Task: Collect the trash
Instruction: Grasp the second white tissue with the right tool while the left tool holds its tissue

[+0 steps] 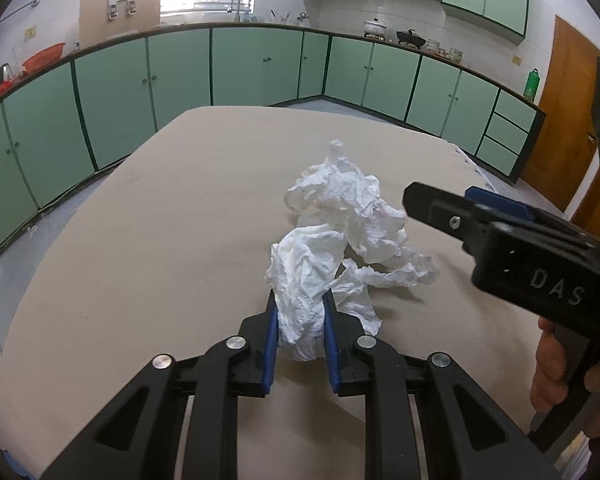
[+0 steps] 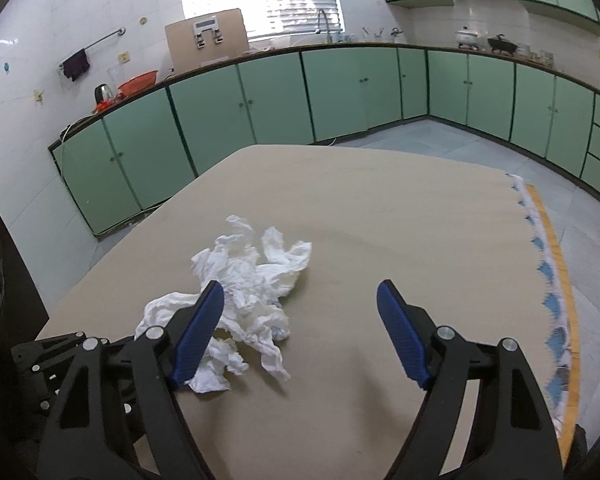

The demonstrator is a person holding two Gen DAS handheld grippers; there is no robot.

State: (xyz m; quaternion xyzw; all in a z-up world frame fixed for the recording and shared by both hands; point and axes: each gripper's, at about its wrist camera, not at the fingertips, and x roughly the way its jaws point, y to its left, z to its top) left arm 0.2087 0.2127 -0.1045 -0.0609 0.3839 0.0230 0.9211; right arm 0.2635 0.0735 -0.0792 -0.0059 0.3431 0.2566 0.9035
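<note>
Crumpled white tissues (image 1: 352, 216) lie in a loose heap on the beige tabletop (image 1: 140, 240). 1 wad (image 1: 300, 304) is pinched between the left gripper (image 1: 299, 312) fingers. Just beside the heap, the right gripper (image 2: 300, 320) has its fingers spread wide, with nothing held.

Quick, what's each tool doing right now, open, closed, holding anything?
Left tool: closed on a crumpled tissue.
Right tool: open, holding nothing.

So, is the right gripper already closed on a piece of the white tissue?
No. In the right wrist view the right gripper stands wide open, and the crumpled tissue lies by its left finger, not pinched.
</note>
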